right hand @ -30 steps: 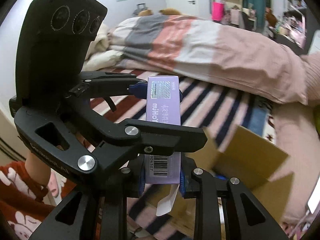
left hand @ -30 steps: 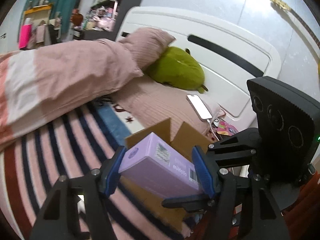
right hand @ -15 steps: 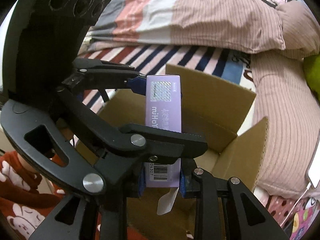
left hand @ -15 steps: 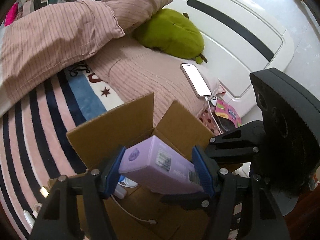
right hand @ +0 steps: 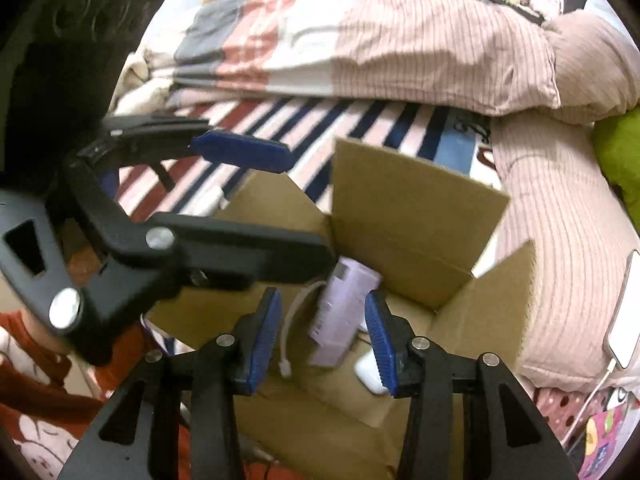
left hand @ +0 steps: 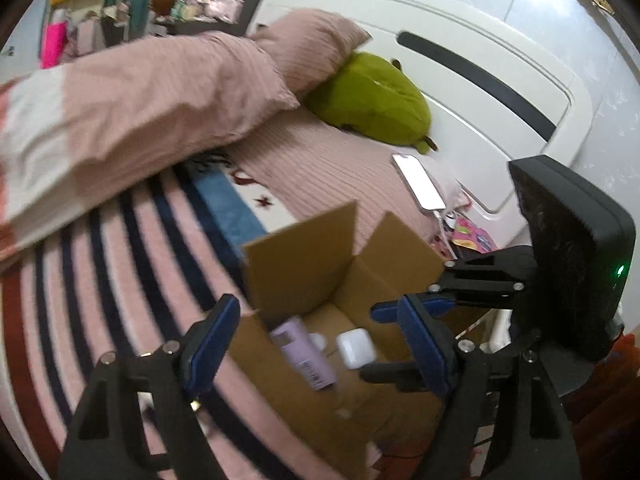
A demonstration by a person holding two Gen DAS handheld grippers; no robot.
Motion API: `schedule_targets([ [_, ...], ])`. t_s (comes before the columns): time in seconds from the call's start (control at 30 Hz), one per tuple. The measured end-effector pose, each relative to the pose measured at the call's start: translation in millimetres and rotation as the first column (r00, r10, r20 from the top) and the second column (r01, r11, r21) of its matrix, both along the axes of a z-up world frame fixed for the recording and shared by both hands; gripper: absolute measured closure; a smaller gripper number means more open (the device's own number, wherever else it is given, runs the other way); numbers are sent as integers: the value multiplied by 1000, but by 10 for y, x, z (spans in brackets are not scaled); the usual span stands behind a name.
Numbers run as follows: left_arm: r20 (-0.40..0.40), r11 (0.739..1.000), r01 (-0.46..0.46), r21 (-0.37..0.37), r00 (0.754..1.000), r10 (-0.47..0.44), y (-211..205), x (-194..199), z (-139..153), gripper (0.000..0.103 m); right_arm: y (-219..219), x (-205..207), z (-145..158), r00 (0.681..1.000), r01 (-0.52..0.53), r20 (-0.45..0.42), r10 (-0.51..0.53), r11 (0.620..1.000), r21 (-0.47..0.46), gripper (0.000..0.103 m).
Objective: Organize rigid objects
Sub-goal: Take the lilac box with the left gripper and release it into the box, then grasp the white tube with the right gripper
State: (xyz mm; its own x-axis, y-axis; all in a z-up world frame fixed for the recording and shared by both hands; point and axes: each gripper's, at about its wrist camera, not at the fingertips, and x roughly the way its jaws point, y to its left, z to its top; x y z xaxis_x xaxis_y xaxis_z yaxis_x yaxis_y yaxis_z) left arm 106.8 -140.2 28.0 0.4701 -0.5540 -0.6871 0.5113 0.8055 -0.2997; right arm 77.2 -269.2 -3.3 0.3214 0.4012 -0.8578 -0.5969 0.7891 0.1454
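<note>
On the bed, an open cardboard box (left hand: 304, 264) stood with its flaps up. A lilac box (right hand: 344, 316) lay on its floor, held by neither gripper, beside a white earbud case (left hand: 356, 348) and a white cable (right hand: 292, 320). The right gripper (right hand: 326, 340) hung just above it, jaws apart and empty, so the lilac box showed directly between and below its blue pads (right hand: 262, 340), long axis pointing away along the fingers. The left gripper (left hand: 316, 348) also stood wide open and empty over the nearer rim; from there the lilac box lay slanted, below and ahead. Both seemed about equally near, the right better lined up with it.
</note>
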Motion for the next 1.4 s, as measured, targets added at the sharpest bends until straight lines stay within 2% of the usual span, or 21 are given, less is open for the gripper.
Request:
schedule_targets([
  [0.17,50,995,-95,32,994,93,533,-209,62,24,393,-187,177,997,-44,58,40,996,71,64],
  [0.33,71,982,-183,41,981,180,1107,-416,-11,24,936,-324,193,992,-118,57,112,985,123,64],
  [0.57,85,952,-296,73,953,290,1755,-648,-330,24,1645,-488,-96,983,-182,6,183,973,142,63],
  [0.7,62,944,-322,74,946,318,1973,-743,-599,24,1832,-512,-451,987,-148,-40,155,978,146,59],
  [0.8,50,938,-338,78,941,335,2093,-841,-770,24,1867,-457,-760,994,-91,-52,96,990,106,59],
  [0.97,8,939,-338,58,941,339,2201,-933,-967,24,1744,-272,-1205,1000,25,-15,-25,1000,-15,59],
  [1.13,-14,934,-354,44,935,355,2298,-970,-1054,24,1736,-127,-1354,995,72,79,-65,993,-91,59],
  [1.2,-15,932,-360,44,933,361,2322,-984,-1059,24,1763,-80,-1388,994,75,82,-66,991,-110,59],
  [1.23,-14,932,-361,44,932,362,2330,-990,-1059,24,1790,-67,-1411,996,64,75,-55,991,-114,64],
  [1.27,-13,931,-362,43,932,363,2338,-1000,-1054,24,1808,-63,-1428,996,56,75,-46,990,-126,82],
  [1.3,-12,931,-363,41,931,364,2346,-1007,-1049,24,1831,-66,-1455,997,48,68,-38,988,-148,88],
  [1.4,-8,930,-366,35,930,367,2367,-1036,-1031,24,1850,-166,-1419,999,0,36,5,992,-127,89],
])
